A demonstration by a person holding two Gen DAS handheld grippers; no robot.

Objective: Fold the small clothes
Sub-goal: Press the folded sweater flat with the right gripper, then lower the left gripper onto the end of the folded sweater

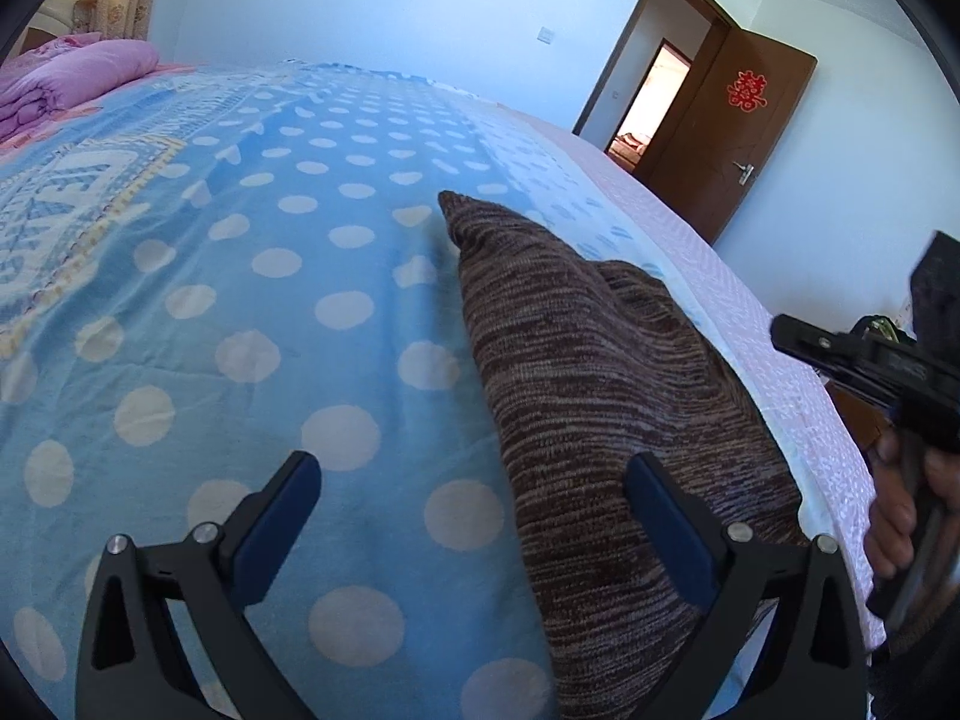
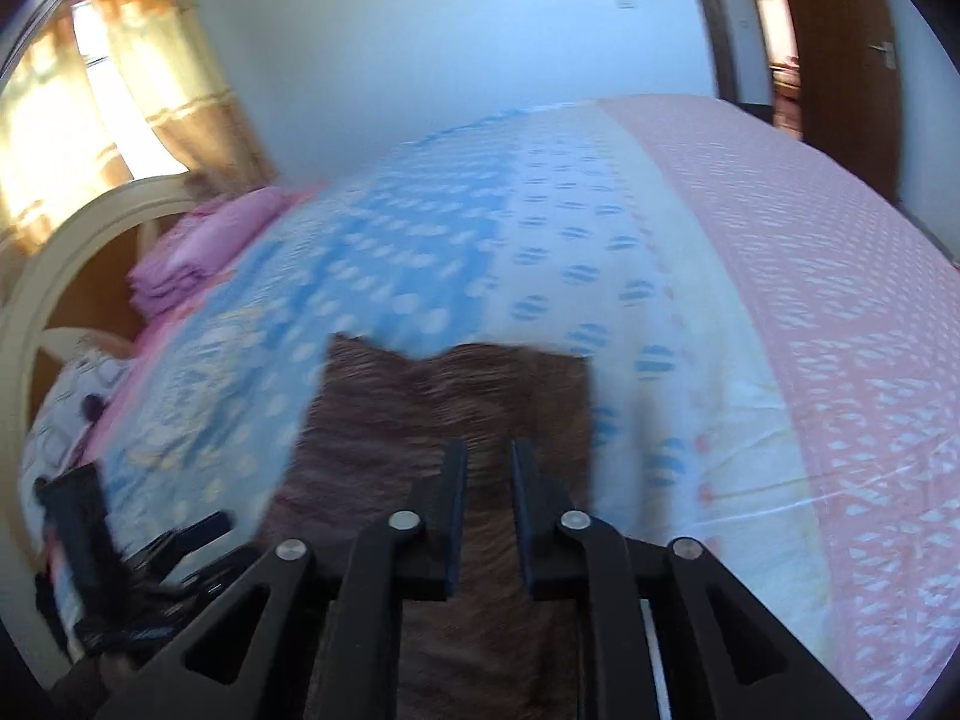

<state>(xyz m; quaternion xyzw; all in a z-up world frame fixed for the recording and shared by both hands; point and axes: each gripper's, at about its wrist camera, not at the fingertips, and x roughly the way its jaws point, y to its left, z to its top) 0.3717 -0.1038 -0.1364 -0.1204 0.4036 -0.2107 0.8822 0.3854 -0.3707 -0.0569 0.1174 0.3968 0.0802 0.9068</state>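
A brown knitted garment (image 1: 588, 396) lies on the blue polka-dot bed cover (image 1: 270, 300), near the bed's right side. My left gripper (image 1: 474, 468) is open above the cover, its right finger (image 1: 672, 516) over the garment's near part. My right gripper (image 1: 798, 336) shows at the right edge of the left wrist view, held in a hand, off the bed's side. In the blurred right wrist view, the right gripper (image 2: 487, 468) has its fingers close together with a narrow gap, over the brown garment (image 2: 456, 396); nothing visibly sits between them. The left gripper (image 2: 180, 540) shows at lower left.
A folded pink quilt (image 1: 78, 84) lies at the head of the bed, near a curtain (image 2: 180, 90) and a cream headboard (image 2: 72, 252). A pink patterned sheet (image 2: 810, 300) covers the bed's right side. A brown door (image 1: 738, 138) stands open beyond.
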